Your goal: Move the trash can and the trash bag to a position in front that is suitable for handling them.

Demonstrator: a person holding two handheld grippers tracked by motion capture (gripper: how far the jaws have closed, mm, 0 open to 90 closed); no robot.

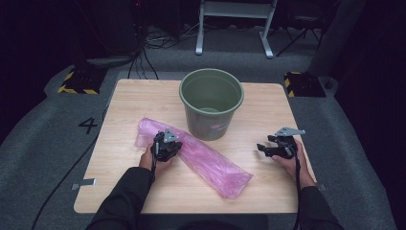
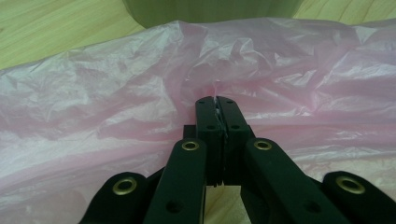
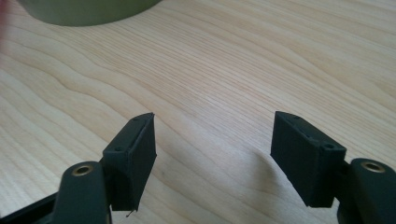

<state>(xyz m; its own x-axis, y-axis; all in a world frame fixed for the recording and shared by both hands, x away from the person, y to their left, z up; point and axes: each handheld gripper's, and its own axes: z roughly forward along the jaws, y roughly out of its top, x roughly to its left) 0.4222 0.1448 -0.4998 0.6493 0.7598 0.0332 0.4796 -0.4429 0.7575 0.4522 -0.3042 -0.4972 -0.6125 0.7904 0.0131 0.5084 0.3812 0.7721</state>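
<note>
Pink bag: thin crinkled pink plastic bag [image 1: 191,155], flat at the green plastic bucket's [image 1: 211,103] seven o'clock.
Left gripper [image 2: 217,101]: film pinched, probably for lifting.
Right gripper [image 3: 212,140]: jaws spread, kept ready at four o'clock.

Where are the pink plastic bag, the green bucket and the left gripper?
pink plastic bag [image 1: 210,165], high view, middle of its crinkled length.
green bucket [image 1: 206,117], high view, front wall.
left gripper [image 2: 217,100], left gripper view, tips of fingers shut on bag.

Your light wooden table [image 1: 129,96] carries a green bucket [image 1: 211,103] at 12 o'clock and a pink plastic bag [image 1: 210,165] lying centrally.
</note>
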